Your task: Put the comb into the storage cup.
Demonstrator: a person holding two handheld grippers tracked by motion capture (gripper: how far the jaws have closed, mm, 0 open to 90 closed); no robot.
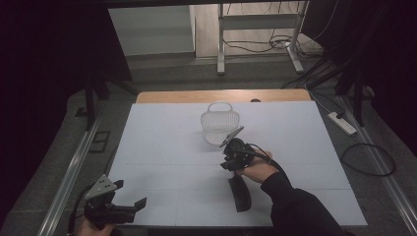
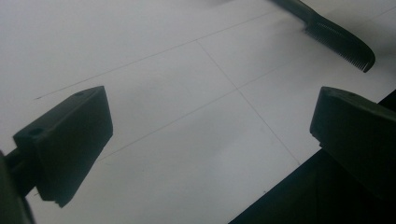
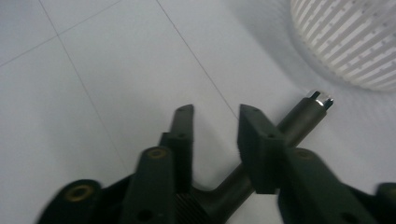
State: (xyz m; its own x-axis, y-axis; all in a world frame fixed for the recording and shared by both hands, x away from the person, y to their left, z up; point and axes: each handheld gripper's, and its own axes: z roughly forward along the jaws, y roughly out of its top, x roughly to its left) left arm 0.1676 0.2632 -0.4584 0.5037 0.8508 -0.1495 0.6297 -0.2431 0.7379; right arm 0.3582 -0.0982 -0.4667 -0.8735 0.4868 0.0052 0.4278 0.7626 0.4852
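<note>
The black comb [image 1: 239,192] lies on the white table [image 1: 162,142], near the person's side and right of the middle. Its toothed end points toward the person and its thin handle [image 3: 299,119] runs away toward the basket. In the right gripper view the handle passes between the two black jaws, its metal-tipped end poking out beyond them. The right gripper [image 1: 231,157] has its jaws narrowly apart around that handle; one jaw lies against it, but whether the other touches it cannot be told. The person's right hand [image 1: 255,169] holds this gripper just above the comb.

Just beyond the gripper stands a white slatted basket [image 1: 220,125] with a loop handle, near the middle of the table.

The left gripper [image 1: 130,196] hovers at the near left corner of the table, well apart from the comb, its jaws wide apart with nothing between them. In the left gripper view the comb's toothed end [image 2: 341,44] shows farther off on the table.
</note>
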